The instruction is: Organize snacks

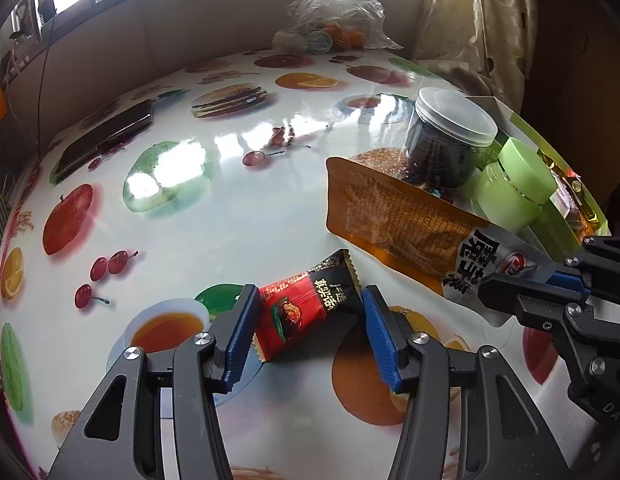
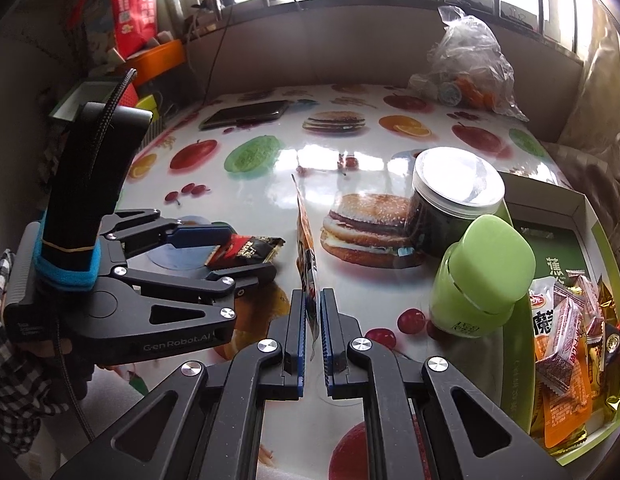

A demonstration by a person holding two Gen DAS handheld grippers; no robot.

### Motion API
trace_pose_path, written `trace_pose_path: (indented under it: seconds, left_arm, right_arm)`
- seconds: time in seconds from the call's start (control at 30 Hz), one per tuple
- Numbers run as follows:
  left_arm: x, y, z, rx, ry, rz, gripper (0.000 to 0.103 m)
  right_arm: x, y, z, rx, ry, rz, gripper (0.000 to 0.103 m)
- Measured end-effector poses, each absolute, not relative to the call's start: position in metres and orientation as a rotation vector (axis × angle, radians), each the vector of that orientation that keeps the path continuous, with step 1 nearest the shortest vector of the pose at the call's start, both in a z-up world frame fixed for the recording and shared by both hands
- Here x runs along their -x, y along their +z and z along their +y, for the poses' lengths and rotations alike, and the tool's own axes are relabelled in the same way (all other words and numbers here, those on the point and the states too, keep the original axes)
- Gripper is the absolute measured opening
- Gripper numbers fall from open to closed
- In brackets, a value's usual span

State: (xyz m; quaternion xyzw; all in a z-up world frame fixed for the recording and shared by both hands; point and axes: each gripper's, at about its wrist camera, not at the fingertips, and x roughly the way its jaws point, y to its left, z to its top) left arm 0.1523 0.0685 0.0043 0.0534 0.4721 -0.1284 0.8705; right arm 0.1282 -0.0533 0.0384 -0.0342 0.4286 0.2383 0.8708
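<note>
Red-and-black foil marked the small snack packet [image 1: 310, 304] that lay on the bench [image 1: 238, 208], a glossy top printed with fruit and burgers. It sat between the spread fingers [image 1: 240, 334] of the left gripper [image 1: 308, 332]; the blue pad on one side met the packet's edge, while the other stood just clear of it, so the packet was not pinched. The right gripper [image 2: 315, 344] had its fingers [image 2: 297, 336] pressed together on the lower edge of an orange snack pouch [image 1: 406, 220], which the right wrist view showed edge-on and standing up from the pads, and the left wrist view showed as a broad orange face with printed text. Near the pouch stood a clear jar [image 2: 450, 208] with dark contents and a pale lid, and just beside it a light green jar [image 2: 482, 276], tilted. Further right, an open green box [image 2: 606, 280] held many small wrapped snacks [image 2: 566, 340]. At the far edge of the bench rested a clear plastic bag [image 1: 334, 16] with orange things inside, and a dark phone [image 1: 106, 140] lay flat to the left.
</note>
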Motion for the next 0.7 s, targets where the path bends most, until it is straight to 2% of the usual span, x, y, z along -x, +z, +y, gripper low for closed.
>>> trace_pose_path:
  seconds: [0.07, 0.23, 0.7]
  left_arm:
    - [-0.152, 0.006, 0.07, -0.103, -0.259, 0.981, 0.044]
    - [-0.15, 0.011, 0.072, -0.086, -0.234, 0.964, 0.033]
    - [-0.132, 0.03, 0.08, 0.016, -0.212, 0.91, 0.029]
  right_arm:
    - [-0.128, 0.037, -0.053, 0.069, 0.499, 0.892, 0.007]
    - [-0.126, 0.039, -0.054, 0.063, 0.501, 0.874, 0.007]
    - [-0.112, 0.051, -0.061, 0.018, 0.527, 0.827, 0.007]
